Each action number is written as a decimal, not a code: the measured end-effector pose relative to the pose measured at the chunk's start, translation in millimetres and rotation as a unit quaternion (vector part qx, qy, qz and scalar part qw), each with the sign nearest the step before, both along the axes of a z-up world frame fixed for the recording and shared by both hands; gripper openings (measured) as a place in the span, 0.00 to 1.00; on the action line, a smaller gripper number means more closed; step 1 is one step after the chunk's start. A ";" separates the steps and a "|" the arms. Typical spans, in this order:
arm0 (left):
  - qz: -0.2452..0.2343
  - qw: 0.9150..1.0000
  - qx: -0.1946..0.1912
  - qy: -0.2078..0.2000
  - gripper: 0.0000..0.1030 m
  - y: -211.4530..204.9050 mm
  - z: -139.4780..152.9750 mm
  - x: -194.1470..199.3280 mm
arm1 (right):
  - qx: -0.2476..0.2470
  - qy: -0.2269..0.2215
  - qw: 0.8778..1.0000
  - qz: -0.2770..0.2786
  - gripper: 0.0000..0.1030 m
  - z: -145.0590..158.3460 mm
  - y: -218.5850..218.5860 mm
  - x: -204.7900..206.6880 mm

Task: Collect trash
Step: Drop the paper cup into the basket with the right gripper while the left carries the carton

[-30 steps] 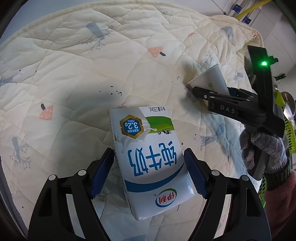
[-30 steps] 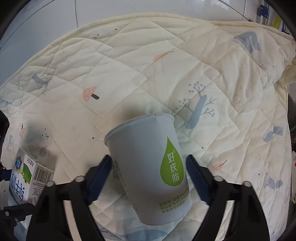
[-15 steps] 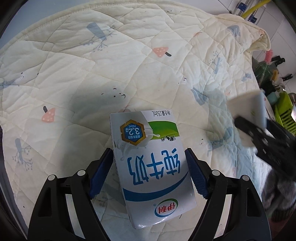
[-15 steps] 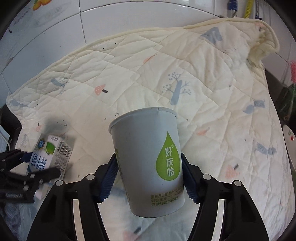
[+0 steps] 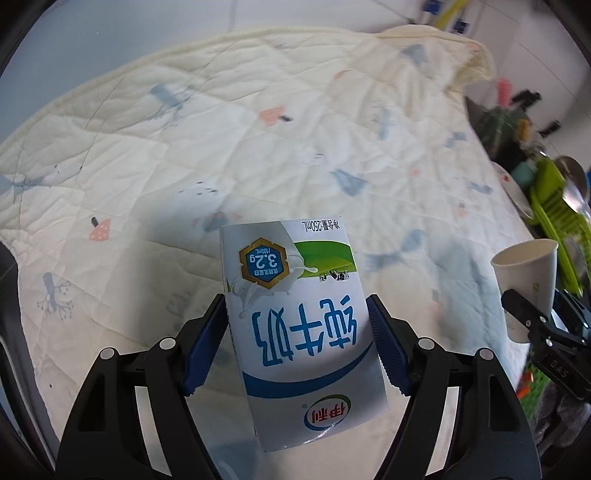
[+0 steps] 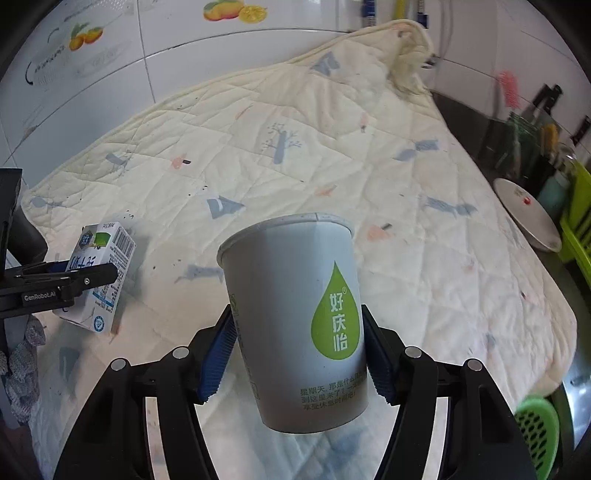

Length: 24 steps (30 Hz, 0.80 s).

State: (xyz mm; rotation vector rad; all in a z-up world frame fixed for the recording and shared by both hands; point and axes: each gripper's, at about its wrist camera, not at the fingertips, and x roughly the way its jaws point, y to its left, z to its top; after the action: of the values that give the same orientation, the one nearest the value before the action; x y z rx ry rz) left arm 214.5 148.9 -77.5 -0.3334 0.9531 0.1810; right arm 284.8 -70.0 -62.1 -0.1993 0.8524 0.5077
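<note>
Both claws loaded, trash lifted off the quilt (image 6: 332, 122).
Your left claw (image 5: 297, 347) clamps the milk carton (image 5: 295, 317), jaws closing; right claw (image 6: 299, 354) squeezes the paper cup (image 6: 295, 325). Squeeze more & cup crumples, slips.

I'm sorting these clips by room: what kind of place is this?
Probably a home kitchen: tiled wall with fruit decals, a green dish rack, and a white plate beside the quilted blanket.

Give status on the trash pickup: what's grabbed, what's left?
Done: both items are lifted off the cream quilted blanket. In hand: the left gripper clamps the white-and-blue milk carton; the right gripper clamps the grey paper cup with green droplet logo. Left: dropping both; no bin visible.
</note>
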 end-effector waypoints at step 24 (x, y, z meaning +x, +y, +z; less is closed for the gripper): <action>-0.174 0.984 -0.014 -0.031 0.71 -168.4 28.1 -26.0 | -0.026 0.022 0.965 -0.259 0.61 -25.9 -259.4 -110.1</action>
State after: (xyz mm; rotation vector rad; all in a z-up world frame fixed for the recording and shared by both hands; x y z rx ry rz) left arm 188.6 -19.5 -49.4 -0.1923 0.9368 -0.1607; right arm 174.6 -329.4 -88.0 -0.0072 0.9217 -0.0003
